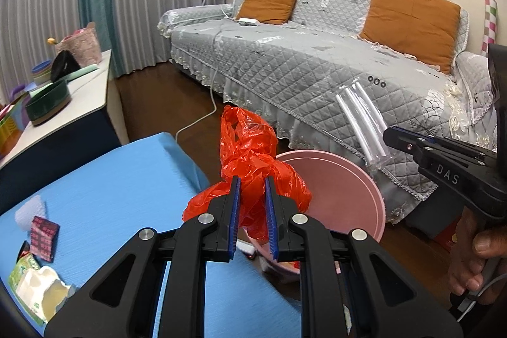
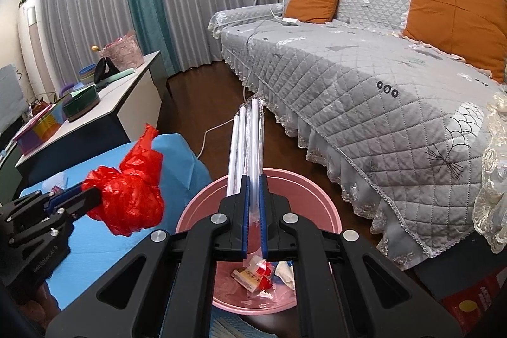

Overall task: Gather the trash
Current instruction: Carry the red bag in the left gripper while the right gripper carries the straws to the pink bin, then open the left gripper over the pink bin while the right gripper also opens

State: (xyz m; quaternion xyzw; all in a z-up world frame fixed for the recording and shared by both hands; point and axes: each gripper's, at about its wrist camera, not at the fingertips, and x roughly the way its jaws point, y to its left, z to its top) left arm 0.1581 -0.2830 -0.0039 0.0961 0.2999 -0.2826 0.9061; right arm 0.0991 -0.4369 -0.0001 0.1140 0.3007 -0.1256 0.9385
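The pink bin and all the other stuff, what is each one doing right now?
Pink bin: open, some trash already at the bottom.
Red plastic bag: crumpled, pinched in the left hand-held gripper, above the bin's edge.
Pack of white straws: clamped in the right hand-held gripper, sticking up over the bin.
Blue table: wrappers still lying on it.

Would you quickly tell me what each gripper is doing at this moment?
Left gripper: shut on the red plastic bag, held near the pink bin.
Right gripper: shut on the clear pack of white straws, above the bin.
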